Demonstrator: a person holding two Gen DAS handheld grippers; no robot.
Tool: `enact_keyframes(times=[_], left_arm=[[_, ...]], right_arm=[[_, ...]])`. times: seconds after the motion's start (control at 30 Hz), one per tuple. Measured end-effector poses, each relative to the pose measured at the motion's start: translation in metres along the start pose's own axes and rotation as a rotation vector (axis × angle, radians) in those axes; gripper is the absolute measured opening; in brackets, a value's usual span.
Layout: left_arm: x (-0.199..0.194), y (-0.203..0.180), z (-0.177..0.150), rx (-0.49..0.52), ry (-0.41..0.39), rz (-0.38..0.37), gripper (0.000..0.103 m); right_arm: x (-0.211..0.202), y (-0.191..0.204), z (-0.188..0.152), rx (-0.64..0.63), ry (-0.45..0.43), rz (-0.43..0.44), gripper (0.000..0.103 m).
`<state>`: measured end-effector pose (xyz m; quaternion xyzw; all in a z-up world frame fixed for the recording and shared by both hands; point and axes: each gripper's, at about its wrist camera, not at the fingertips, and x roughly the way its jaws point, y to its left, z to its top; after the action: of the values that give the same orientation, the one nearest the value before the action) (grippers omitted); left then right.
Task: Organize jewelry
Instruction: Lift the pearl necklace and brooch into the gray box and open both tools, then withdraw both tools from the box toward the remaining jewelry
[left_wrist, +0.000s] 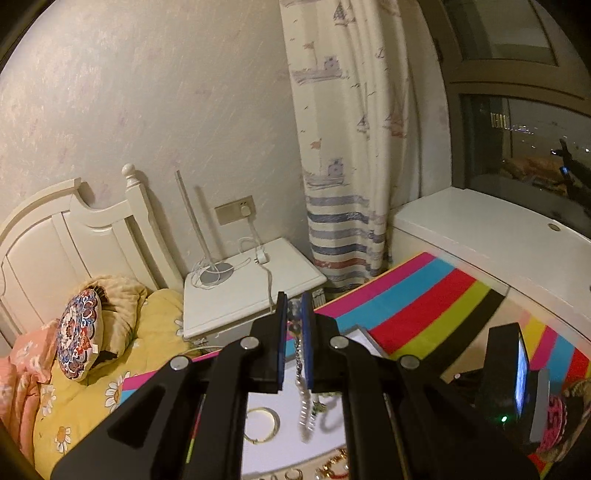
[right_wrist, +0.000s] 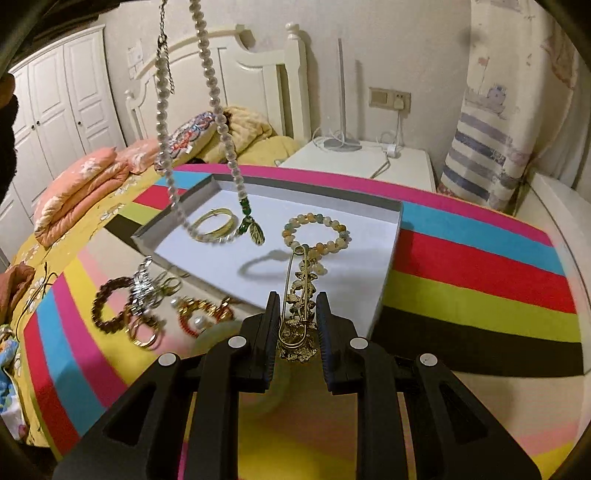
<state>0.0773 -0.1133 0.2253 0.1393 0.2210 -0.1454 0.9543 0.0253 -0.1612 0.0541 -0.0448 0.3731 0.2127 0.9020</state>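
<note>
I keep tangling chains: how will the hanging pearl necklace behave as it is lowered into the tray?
The pearl necklace hangs limp, so it will likely pile loosely. Its green pendant dangles near the gold bangle and may snag.

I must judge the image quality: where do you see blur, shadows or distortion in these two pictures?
Right wrist view: the loose jewelry left of the tray is motion-blurred; the pearl necklace casts a curved shadow on the tray floor. Left wrist view: warm dim light, fisheye-bent curtain, window reflections.
</note>
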Motion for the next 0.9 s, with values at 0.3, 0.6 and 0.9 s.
enact_keyframes(times=[0.3, 0.6, 0.9], left_arm=[[0.044, 0.02, -0.023, 0.003, 0.058, 0.112, 0.01], [0.106, 0.065, -0.104, -0.107, 0.267, 0.156, 0.01], [0.074, 0.063, -0.145, -0.225, 0.244, 0.158, 0.078]], right_arm=[[0.029, -0.006, 0.005, 0.0, 0.053, -0.014, 0.02], [0.048, -0.016, 0.007, 0.025, 0.08, -0.011, 0.02], [0.042, -0.025, 0.008, 0.08, 0.055, 0.006, 0.025]])
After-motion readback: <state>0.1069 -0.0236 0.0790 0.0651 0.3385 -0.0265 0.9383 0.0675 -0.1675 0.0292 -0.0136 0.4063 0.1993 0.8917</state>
